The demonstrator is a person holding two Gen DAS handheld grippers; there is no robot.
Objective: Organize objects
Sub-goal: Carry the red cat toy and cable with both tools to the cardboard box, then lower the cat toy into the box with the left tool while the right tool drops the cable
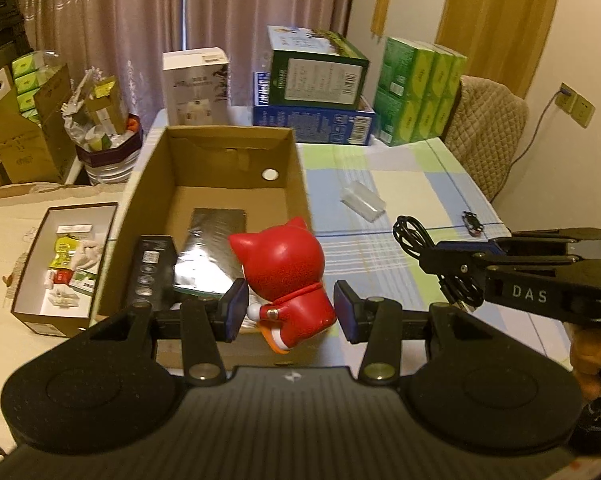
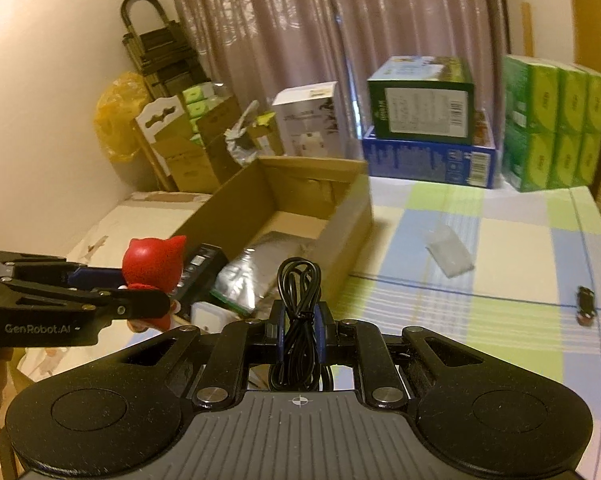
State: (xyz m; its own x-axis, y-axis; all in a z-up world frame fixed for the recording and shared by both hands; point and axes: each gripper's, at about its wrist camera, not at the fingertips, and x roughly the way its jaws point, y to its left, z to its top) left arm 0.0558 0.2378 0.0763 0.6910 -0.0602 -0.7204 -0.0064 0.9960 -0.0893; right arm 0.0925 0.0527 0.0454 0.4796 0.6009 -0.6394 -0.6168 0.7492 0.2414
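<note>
Left gripper point(image 1: 290, 308): jaws spread wide, blue pads either side of the red cat figure point(image 1: 286, 270); left pad touching it, right pad apart from it. Held level over the near end of the cardboard box point(image 1: 148, 184).

Right gripper point(image 2: 299, 334): jaws closed tight on a coiled black cable point(image 2: 299, 300), the loop standing up between the pads. A hand point(image 1: 592, 364) is partly visible behind it.

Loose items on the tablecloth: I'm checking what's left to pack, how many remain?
2: a clear plastic packet mid-table, and a small dark object near the right edge. More may be hidden.
</note>
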